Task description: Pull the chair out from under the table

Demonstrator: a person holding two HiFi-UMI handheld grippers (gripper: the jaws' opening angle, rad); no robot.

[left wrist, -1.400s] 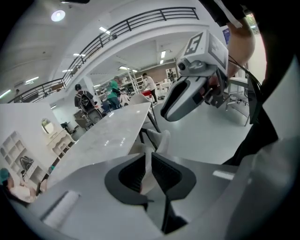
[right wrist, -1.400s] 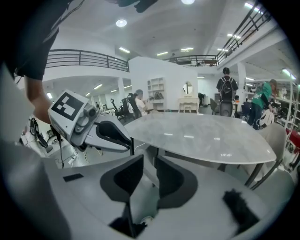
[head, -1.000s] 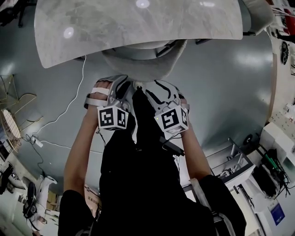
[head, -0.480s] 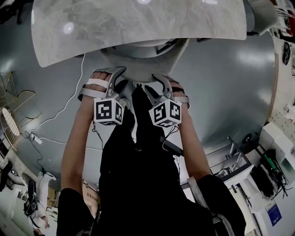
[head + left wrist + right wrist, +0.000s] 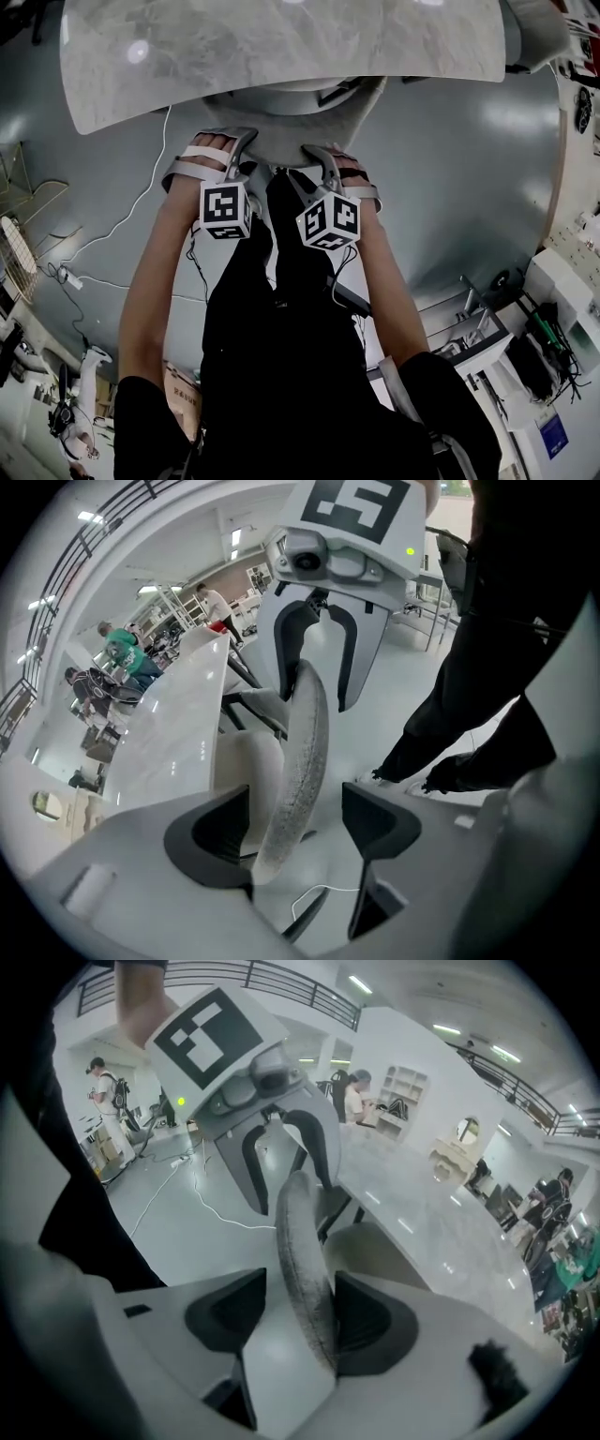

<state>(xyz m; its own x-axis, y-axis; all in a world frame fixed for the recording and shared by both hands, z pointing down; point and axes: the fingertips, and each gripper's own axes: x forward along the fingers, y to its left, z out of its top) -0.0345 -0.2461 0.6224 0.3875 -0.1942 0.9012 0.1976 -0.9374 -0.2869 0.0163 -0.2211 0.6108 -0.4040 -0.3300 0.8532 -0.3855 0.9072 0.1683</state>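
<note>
A grey upholstered chair (image 5: 281,131) is tucked under the pale marble table (image 5: 281,47); only its curved backrest shows. My left gripper (image 5: 239,145) and right gripper (image 5: 319,155) both straddle the backrest's top edge, side by side. In the left gripper view the backrest edge (image 5: 300,742) runs between the jaws of my left gripper (image 5: 300,822), whose pads stand off it. In the right gripper view the backrest (image 5: 295,1232) lies against one pad of my right gripper (image 5: 300,1316), with a gap at the other pad. Both sets of jaws have just been opening.
A white cable (image 5: 141,206) trails over the grey floor at left. Desks and equipment (image 5: 497,337) stand at right, a wire rack (image 5: 19,253) at far left. The person's dark trousers (image 5: 281,309) fill the view below the grippers. People sit at far tables (image 5: 122,653).
Both grippers have moved toward the table and sunk over the chair's backrest. Their jaws have spread wider, and the backrest edge now sits between them.
</note>
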